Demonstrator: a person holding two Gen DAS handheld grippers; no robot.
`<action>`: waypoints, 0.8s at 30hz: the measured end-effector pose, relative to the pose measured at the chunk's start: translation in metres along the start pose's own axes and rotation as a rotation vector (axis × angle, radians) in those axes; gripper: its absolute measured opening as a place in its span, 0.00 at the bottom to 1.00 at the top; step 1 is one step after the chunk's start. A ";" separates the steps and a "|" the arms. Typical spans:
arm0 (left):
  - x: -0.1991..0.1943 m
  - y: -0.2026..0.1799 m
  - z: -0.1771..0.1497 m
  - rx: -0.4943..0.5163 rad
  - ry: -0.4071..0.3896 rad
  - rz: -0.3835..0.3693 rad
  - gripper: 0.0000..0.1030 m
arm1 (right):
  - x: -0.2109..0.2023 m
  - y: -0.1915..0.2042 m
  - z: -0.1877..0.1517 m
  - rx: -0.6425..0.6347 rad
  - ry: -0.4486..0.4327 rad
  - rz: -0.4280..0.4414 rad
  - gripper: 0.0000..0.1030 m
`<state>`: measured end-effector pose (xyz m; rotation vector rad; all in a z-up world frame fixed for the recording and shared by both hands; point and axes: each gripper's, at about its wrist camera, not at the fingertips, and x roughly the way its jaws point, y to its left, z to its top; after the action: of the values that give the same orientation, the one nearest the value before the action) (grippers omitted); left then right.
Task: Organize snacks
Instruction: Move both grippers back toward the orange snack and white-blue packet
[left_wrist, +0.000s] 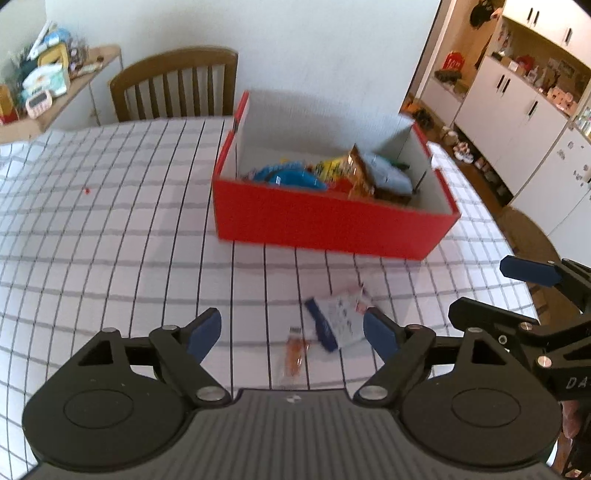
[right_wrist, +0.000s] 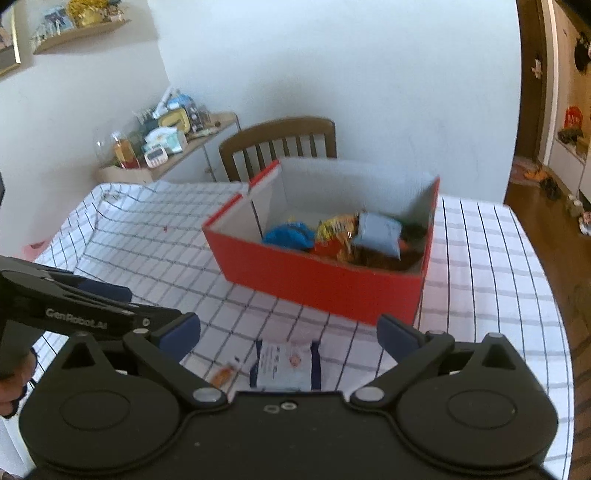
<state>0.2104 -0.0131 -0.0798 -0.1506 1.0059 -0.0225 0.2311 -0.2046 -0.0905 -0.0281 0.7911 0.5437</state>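
Left gripper (left_wrist: 291, 334) spread wide, blue-padded fingers (left_wrist: 204, 334) apart with nothing pressed between them, hovering above the white tablecloth with a dark grid pattern (left_wrist: 110, 221) near the table's front edge. Below its gap, lying flat on the cloth: a small clear sachet with orange contents (left_wrist: 294, 353), and just beside it toward the right finger a white snack packet with dark blue side bands (left_wrist: 338, 319). Right gripper (right_wrist: 290, 334) also splayed wide, gripping nothing, poised over the same white-and-blue packet (right_wrist: 284, 363), with the orange sachet (right_wrist: 222, 376) close by on the left. Right gripper's black arm and blue pad visible at the right border of the left wrist view (left_wrist: 528, 271); left gripper's black arm crossing the left border of the right wrist view (right_wrist: 74, 308). Farther in, toward the table's middle and far edge, an open red cardboard box with white inner walls (left_wrist: 314, 221), holding blurred snack bags in blue, yellow, orange and pale grey-blue. Beyond the far edge, a brown wooden slat-backed chair (left_wrist: 177, 85) against the white wall, and a cluttered wooden shelf (left_wrist: 55, 85) off the far left corner.
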 end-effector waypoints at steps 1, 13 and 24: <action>0.004 0.001 -0.004 -0.005 0.017 0.003 0.82 | 0.003 -0.001 -0.004 0.009 0.011 -0.001 0.99; 0.050 -0.001 -0.037 0.045 0.129 0.090 0.82 | 0.044 -0.007 -0.043 0.074 0.145 -0.044 0.99; 0.085 0.009 -0.043 0.008 0.142 0.153 0.81 | 0.090 -0.006 -0.044 0.103 0.202 -0.079 0.97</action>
<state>0.2196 -0.0169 -0.1751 -0.0647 1.1569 0.1036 0.2555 -0.1788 -0.1841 -0.0194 1.0105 0.4291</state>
